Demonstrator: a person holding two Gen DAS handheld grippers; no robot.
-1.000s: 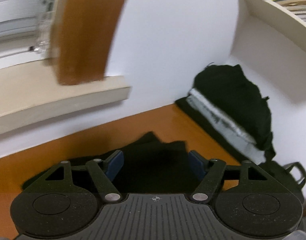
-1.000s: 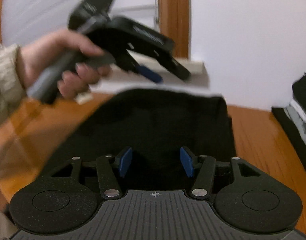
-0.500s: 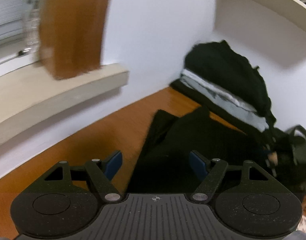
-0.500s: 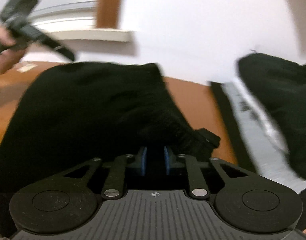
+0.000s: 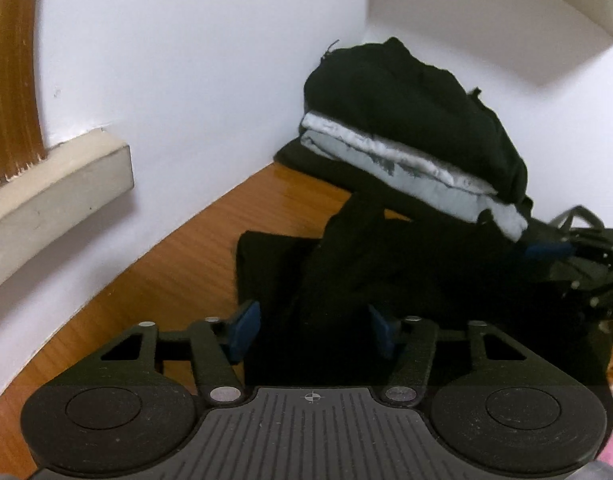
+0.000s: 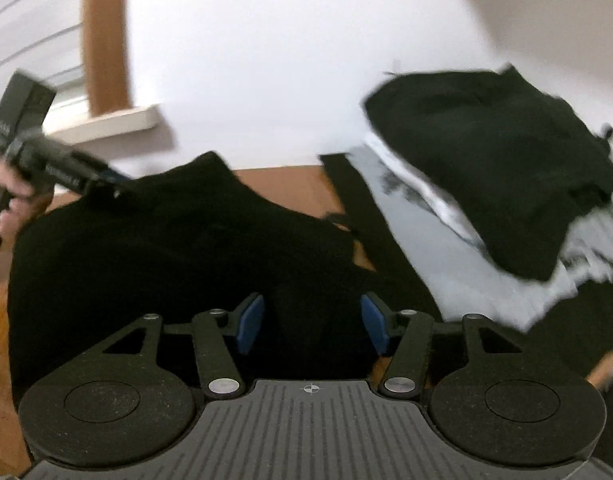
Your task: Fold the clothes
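A black garment (image 5: 346, 264) lies rumpled on the wooden table (image 5: 178, 264), one fold raised along its middle. My left gripper (image 5: 311, 328) is open, its blue pads on either side of the garment's near edge, and cloth lies between them. At the right edge of the left wrist view, my right gripper (image 5: 546, 256) hovers over the garment's far side. In the right wrist view my right gripper (image 6: 311, 322) is open over the same black garment (image 6: 166, 248). A hand holds the left gripper (image 6: 102, 180) at the cloth's far left edge.
A stack of folded clothes (image 5: 418, 128), black over grey over black, fills the corner against the white wall. A beige window sill (image 5: 58, 184) juts out on the left and a white shelf (image 5: 506, 20) hangs above the stack.
My right gripper, shut on the black garment half a second ago, has opened and let the cloth go. The left gripper has swung right and lower toward the garment and stays open.
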